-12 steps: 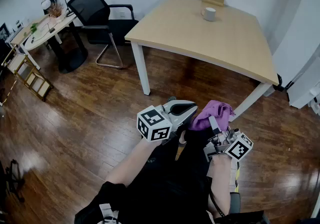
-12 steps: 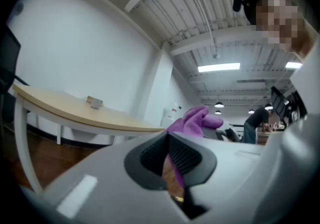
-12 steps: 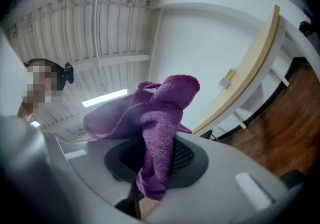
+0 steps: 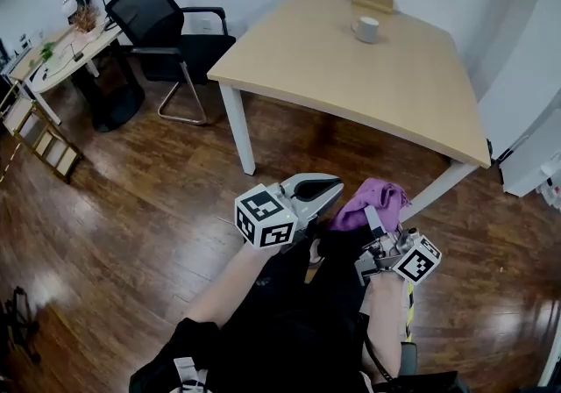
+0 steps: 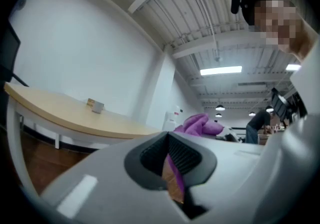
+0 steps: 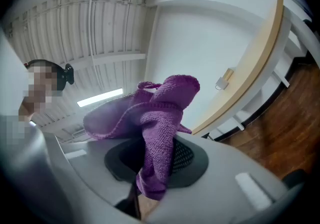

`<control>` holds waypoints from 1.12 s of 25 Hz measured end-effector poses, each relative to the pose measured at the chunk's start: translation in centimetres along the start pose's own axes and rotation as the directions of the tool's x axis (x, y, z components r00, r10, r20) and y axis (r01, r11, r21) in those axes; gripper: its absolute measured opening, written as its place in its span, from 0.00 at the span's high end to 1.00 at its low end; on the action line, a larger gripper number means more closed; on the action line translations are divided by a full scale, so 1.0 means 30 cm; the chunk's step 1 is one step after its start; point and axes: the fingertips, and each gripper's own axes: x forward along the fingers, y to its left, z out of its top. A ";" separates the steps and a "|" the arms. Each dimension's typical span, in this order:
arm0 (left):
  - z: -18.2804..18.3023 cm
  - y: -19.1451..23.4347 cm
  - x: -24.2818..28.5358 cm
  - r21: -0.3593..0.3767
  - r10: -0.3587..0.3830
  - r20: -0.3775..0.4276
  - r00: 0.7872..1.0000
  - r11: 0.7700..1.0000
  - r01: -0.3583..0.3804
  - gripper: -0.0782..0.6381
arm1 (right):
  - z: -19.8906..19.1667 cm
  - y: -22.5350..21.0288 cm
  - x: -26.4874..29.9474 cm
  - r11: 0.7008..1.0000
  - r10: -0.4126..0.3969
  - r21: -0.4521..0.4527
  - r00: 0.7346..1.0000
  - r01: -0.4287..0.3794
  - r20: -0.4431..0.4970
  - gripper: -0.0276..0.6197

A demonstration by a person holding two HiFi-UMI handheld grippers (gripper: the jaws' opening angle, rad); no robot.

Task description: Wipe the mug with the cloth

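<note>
Purple cloth [image 4: 375, 201], white mug [image 4: 366, 29], pale wood table [image 4: 351, 89]

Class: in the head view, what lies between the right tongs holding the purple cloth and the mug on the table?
In the head view, from the right tongs and cloth: only wood floor, then bare tabletop up to the mug.

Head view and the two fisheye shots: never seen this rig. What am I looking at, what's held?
No robot: a person holds a two-jaw gripper in each hand. The head view looks down from a camera on their head; each gripper view looks along that gripper's own jaws. The left gripper is shut, gripping nothing. The right gripper is shut on a purple cloth. Ahead, a white mug stands on a wooden table, untouched. The marker cubes are gripper parts.
</note>
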 end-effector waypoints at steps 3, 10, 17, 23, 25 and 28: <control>0.036 0.050 0.033 0.006 -0.015 0.008 1.000 1.000 0.015 0.87 | 0.037 -0.029 0.045 1.000 -0.002 -0.012 1.000 0.002 0.013 0.83; 0.063 0.161 0.097 0.001 -0.048 0.009 0.999 0.999 0.048 0.87 | 0.066 -0.144 0.094 0.997 -0.067 -0.029 0.997 0.068 0.024 0.83; 0.100 0.265 0.120 -0.004 -0.072 0.017 0.997 0.997 0.072 0.87 | 0.102 -0.188 0.182 0.996 -0.077 -0.047 0.996 0.079 0.042 0.83; 0.135 0.342 0.167 0.009 -0.114 0.017 0.993 0.993 0.114 0.87 | 0.128 -0.239 0.237 0.996 -0.083 -0.033 0.994 0.085 0.070 0.83; 0.148 0.370 0.187 0.012 -0.128 0.017 0.992 0.992 0.128 0.87 | 0.146 -0.254 0.263 0.996 -0.079 -0.032 0.994 0.082 0.080 0.83; 0.180 0.421 0.212 0.019 -0.145 0.025 0.989 0.989 0.145 0.87 | 0.181 -0.289 0.305 0.991 -0.105 -0.077 0.991 0.112 0.086 0.83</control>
